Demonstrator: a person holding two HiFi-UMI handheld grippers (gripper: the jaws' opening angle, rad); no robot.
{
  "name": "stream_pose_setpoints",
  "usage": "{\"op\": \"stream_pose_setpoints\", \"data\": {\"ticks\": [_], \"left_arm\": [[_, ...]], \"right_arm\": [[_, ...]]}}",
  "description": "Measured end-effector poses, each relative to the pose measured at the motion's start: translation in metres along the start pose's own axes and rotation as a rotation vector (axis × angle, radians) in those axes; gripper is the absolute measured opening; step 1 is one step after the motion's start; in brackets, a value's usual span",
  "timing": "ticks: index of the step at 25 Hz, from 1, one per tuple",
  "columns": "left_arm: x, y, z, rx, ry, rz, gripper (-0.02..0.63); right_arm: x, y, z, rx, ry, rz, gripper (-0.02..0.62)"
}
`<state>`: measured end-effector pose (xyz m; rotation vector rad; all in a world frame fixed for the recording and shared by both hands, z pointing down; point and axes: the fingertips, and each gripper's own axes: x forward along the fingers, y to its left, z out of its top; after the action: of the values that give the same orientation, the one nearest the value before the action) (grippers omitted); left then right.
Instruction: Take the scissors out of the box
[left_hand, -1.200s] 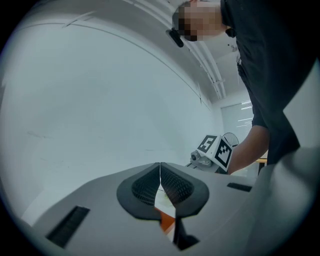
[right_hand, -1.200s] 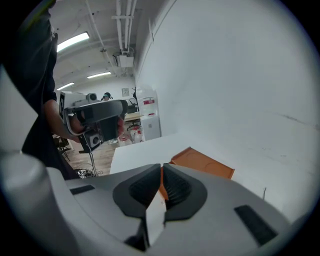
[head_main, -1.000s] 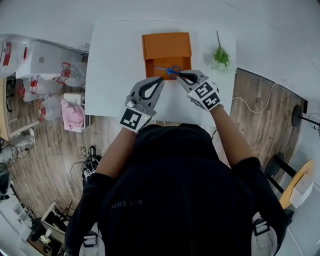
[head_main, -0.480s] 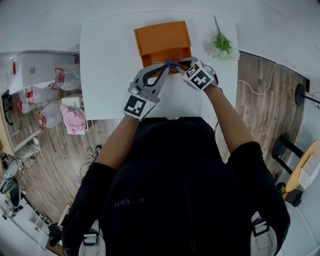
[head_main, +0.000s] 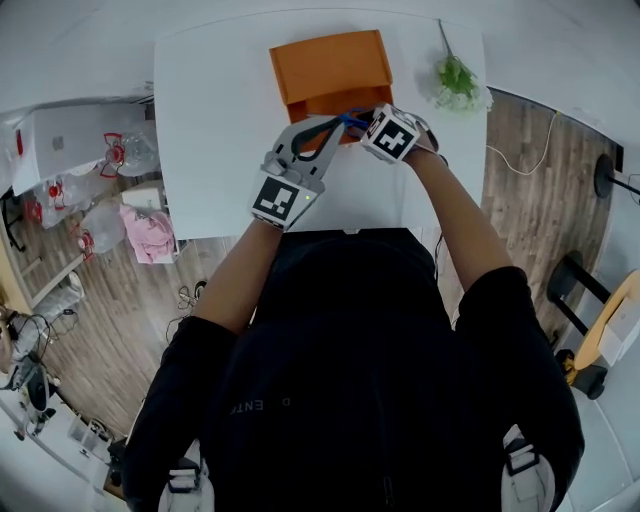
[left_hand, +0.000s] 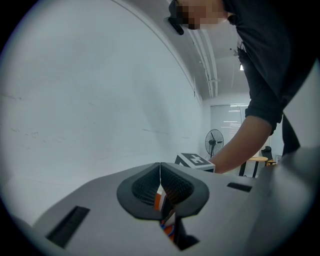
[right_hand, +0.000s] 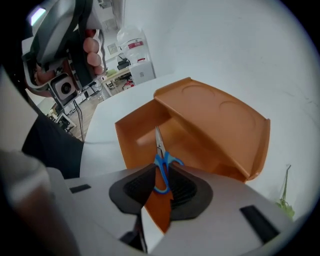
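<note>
Right gripper (right_hand: 157, 187), lowered into box (right_hand: 215, 120), opening around scissors (right_hand: 161, 165); left gripper (left_hand: 160, 172) closed.

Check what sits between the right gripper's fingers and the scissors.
Nothing. In the right gripper view, the blue-handled metal scissors already have their handle between the opening fingers of the right gripper, along with an edge of the open orange box.

- Box (head_main: 330, 65): smooth, matt orange card.
- Scissors (right_hand: 162, 161): glossy blue plastic handles and bright bare metal blades.
- Table (head_main: 215, 120): smooth, matt white top.
- Floor (head_main: 520, 160), left and right: brown wood-grain planks with a low sheen.
</note>
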<state>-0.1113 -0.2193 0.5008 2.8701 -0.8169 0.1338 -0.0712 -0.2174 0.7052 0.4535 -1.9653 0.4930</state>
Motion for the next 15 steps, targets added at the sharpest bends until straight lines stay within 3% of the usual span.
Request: {"op": "stream_pose_setpoints", "data": {"ticks": [6, 15], "left_arm": [[0.001, 0.006, -0.008, -0.026, 0.005, 0.007, 0.02], [-0.006, 0.009, -0.013, -0.05, 0.014, 0.009, 0.02]], "right_arm": [[0.012, -0.002, -0.005, -0.042, 0.102, 0.001, 0.103], [0.026, -0.005, -0.012, -0.185, 0.289, -0.013, 0.138]]}}
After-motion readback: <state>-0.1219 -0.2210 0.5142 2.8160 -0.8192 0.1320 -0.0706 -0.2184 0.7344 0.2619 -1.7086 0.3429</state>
